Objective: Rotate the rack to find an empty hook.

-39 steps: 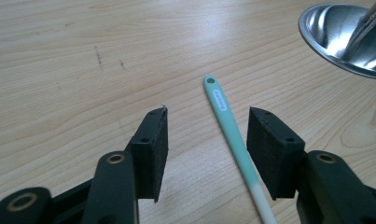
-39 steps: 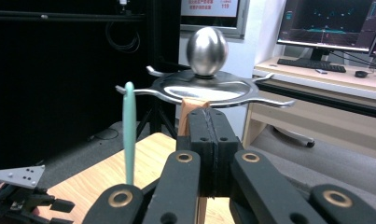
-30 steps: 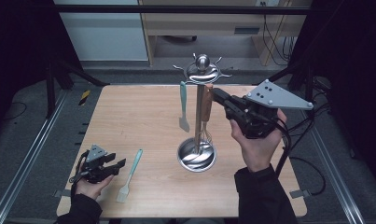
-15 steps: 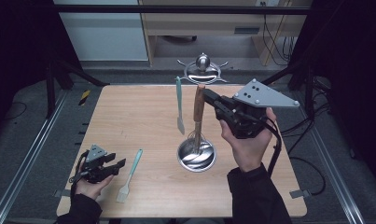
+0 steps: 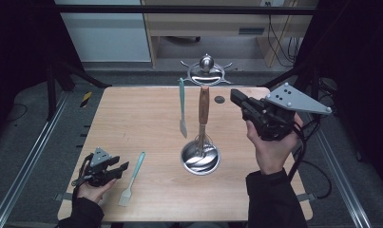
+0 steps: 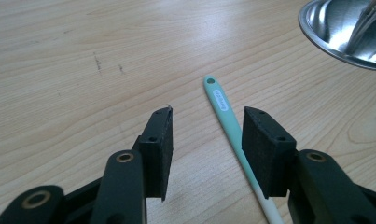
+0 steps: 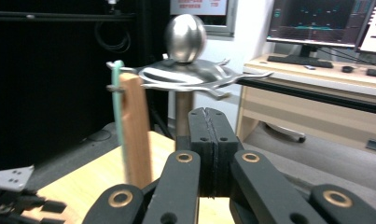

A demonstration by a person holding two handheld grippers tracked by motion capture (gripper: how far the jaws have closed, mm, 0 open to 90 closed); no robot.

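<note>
A steel utensil stand [image 5: 206, 71] rises from a round dish base [image 5: 200, 160] at mid-table. A teal spatula [image 5: 182, 107] and a wooden-handled whisk [image 5: 203, 111] hang from its hooks. My right gripper [image 5: 235, 97] is shut and empty, level with the whisk handle [image 7: 135, 135] and a short way to its right. In the right gripper view the gripper [image 7: 207, 114] faces the stand's top [image 7: 190, 70]. My left gripper [image 5: 119, 170] rests low at the front left, its jaws open and just closing. A teal brush [image 5: 132, 178] lies beside it. Its handle [image 6: 221, 105] runs between the gripper's [image 6: 206, 126] pads without touching them.
The wooden table's [image 5: 132, 123] front edge is near my left hand. A small dark disc [image 5: 219, 99] lies at the back right. Metal rails [image 5: 32, 156] run along both sides of the table. The dish base [image 6: 344, 28] lies ahead and to the right of the left gripper.
My right gripper first neared the whisk handle, then drew back to the right, away from it. The left gripper has stayed beside the teal brush.
</note>
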